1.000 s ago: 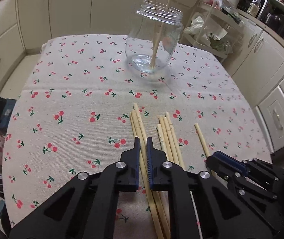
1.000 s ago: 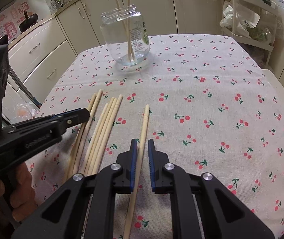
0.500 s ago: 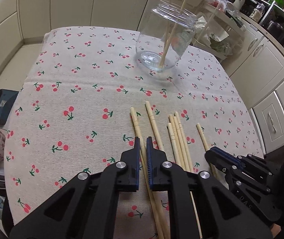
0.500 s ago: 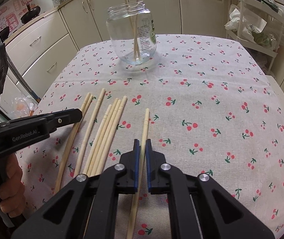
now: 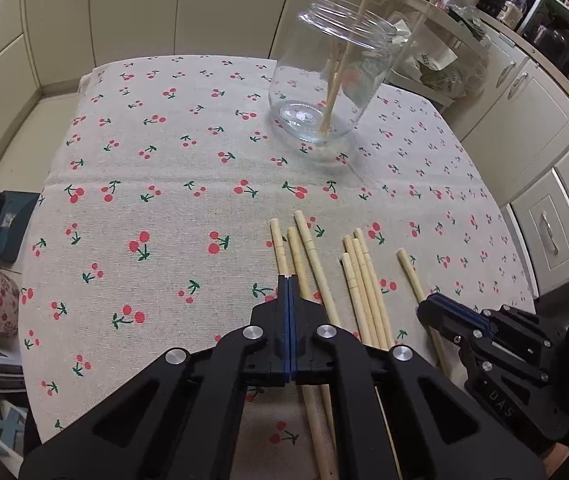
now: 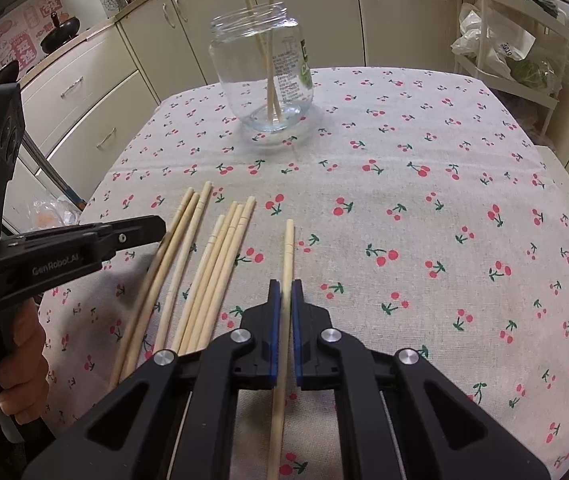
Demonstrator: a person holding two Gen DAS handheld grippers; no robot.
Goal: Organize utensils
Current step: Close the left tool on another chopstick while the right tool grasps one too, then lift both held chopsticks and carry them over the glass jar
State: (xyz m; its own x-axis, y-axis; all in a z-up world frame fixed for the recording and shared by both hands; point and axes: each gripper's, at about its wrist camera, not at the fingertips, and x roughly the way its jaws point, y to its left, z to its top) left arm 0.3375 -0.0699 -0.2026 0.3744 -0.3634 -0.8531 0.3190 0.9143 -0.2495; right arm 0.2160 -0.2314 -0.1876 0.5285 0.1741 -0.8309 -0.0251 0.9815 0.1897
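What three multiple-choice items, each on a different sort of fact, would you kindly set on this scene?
1. Where is the jar? A) beyond the loose chopsticks B) between the tongs C) on a cupboard
2. How many chopsticks stand in it? A) none B) two C) five
3. The right tongs are: A) wide open B) shut on one chopstick C) holding the jar

1A, it stands at the far end of the cloth; 2B, two lean inside; 3B, they pinch the lone one.
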